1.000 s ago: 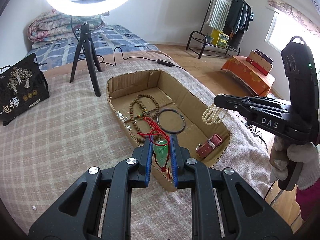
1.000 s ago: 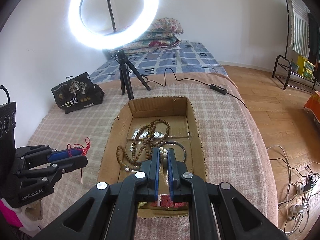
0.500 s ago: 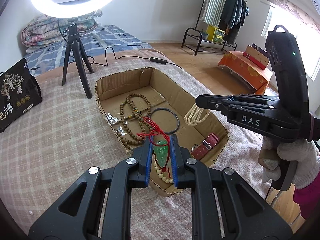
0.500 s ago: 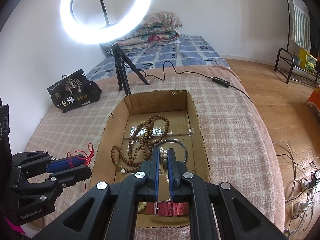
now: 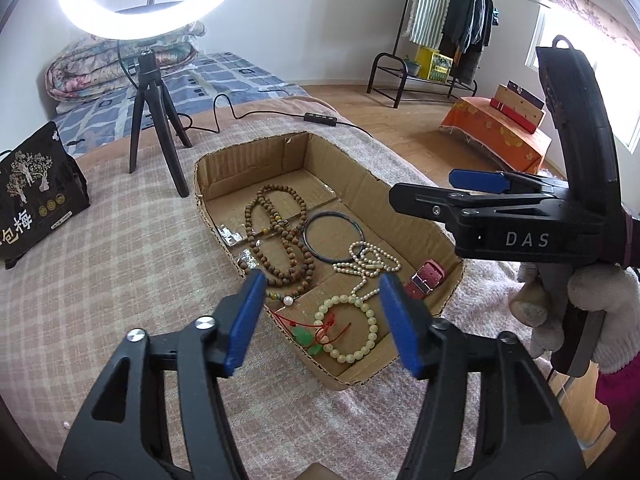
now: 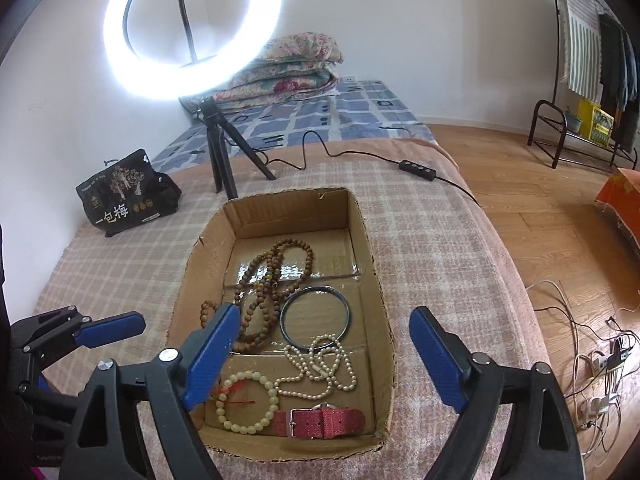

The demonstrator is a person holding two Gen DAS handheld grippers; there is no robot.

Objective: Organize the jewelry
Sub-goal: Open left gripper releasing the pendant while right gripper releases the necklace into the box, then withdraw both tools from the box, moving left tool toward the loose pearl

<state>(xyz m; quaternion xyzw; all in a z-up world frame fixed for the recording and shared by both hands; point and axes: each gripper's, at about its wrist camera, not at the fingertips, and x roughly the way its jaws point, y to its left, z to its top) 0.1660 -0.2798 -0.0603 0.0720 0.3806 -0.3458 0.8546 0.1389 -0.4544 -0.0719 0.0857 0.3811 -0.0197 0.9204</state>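
A shallow cardboard box (image 5: 416,204) (image 6: 362,224) lies on the bed. In it lie a brown wooden bead necklace (image 5: 276,236) (image 6: 276,276), a dark bangle (image 5: 334,236) (image 6: 316,318), a pearl necklace (image 5: 368,260) (image 6: 320,368), a pale jade bead bracelet (image 5: 352,330) (image 6: 248,402), a green pendant on red cord (image 5: 306,336) and a red watch strap (image 5: 426,276) (image 6: 324,423). My left gripper (image 5: 324,316) is open and empty above the box's near end; it also shows in the right wrist view (image 6: 108,330). My right gripper (image 6: 324,360) is open and empty above the box.
A ring light on a black tripod (image 5: 156,116) (image 6: 218,152) stands behind the box, its cable and switch (image 6: 418,168) across the blanket. A black printed bag (image 5: 34,188) (image 6: 124,196) lies at the left. The bed edge drops to wooden floor at the right.
Both grippers have opened. The left let go of the green pendant with red cord, the right let go of the pearl necklace; both now lie in the box.
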